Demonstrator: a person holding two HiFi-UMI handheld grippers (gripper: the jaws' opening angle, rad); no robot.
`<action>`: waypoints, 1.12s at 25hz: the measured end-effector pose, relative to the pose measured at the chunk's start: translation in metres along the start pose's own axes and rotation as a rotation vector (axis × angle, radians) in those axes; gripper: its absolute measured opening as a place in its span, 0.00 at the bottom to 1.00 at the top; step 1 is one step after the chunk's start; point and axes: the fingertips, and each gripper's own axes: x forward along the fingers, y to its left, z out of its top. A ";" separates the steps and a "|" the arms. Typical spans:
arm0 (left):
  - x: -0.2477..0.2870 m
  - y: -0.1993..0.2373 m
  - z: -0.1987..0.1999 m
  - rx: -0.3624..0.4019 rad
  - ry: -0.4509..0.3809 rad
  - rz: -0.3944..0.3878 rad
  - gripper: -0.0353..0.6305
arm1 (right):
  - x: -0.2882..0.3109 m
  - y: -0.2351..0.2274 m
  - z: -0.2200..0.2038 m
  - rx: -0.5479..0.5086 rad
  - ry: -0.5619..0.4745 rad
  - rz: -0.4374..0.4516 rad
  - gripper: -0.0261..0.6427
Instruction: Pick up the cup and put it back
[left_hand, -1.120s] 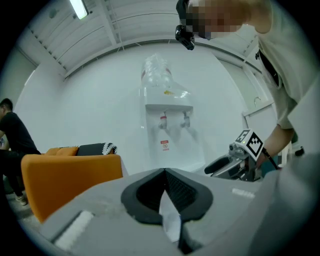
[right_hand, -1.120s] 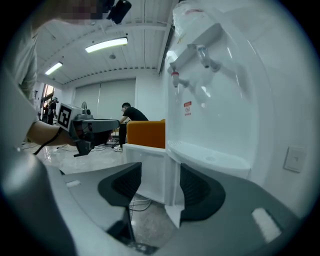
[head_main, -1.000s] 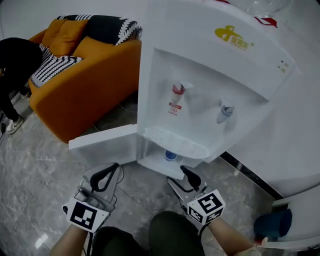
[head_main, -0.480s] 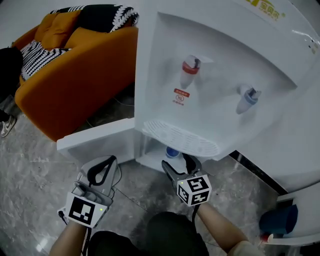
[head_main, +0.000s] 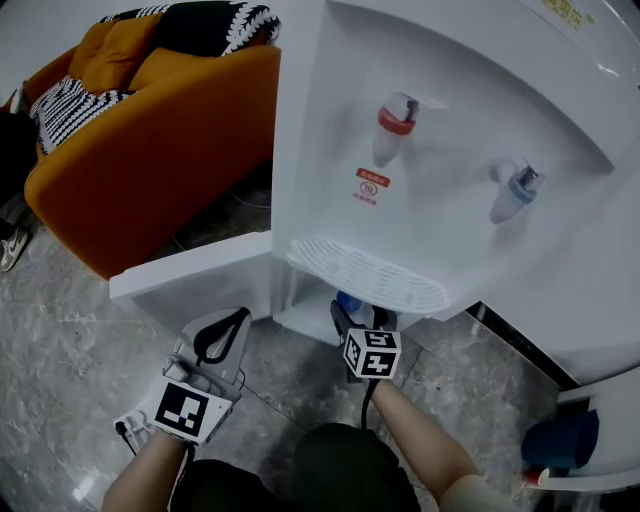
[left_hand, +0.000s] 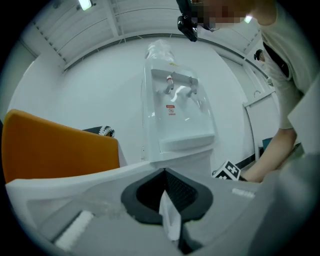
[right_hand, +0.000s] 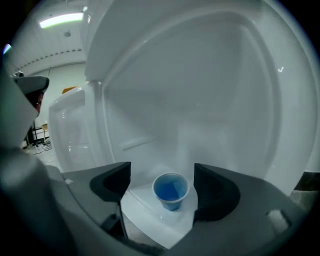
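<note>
Right gripper view shows our right gripper (right_hand: 162, 175) with its jaws spread wide, having just been opening. The blue cup (right_hand: 170, 191) stands upright between them, touching neither pad. It sits on the white shelf (right_hand: 150, 215) in the low recess of the water dispenser (right_hand: 200, 75), whose walls close in at left and behind. In the head view the drip tray (head_main: 365, 275) overhangs the cup and the open door (head_main: 190, 275) juts left. Our left gripper (head_main: 222, 338), pressed together, hangs at lower left, with the orange sofa (head_main: 150, 130) beyond.
</note>
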 end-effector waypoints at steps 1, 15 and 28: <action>0.000 -0.002 -0.003 -0.001 0.006 -0.005 0.06 | 0.005 -0.001 -0.004 0.001 0.008 -0.009 0.62; -0.003 -0.016 -0.023 -0.033 0.059 -0.008 0.06 | 0.049 -0.017 -0.057 -0.046 0.100 -0.121 0.53; -0.010 -0.014 -0.018 -0.025 0.078 -0.002 0.06 | 0.004 0.021 -0.018 -0.202 0.040 0.058 0.52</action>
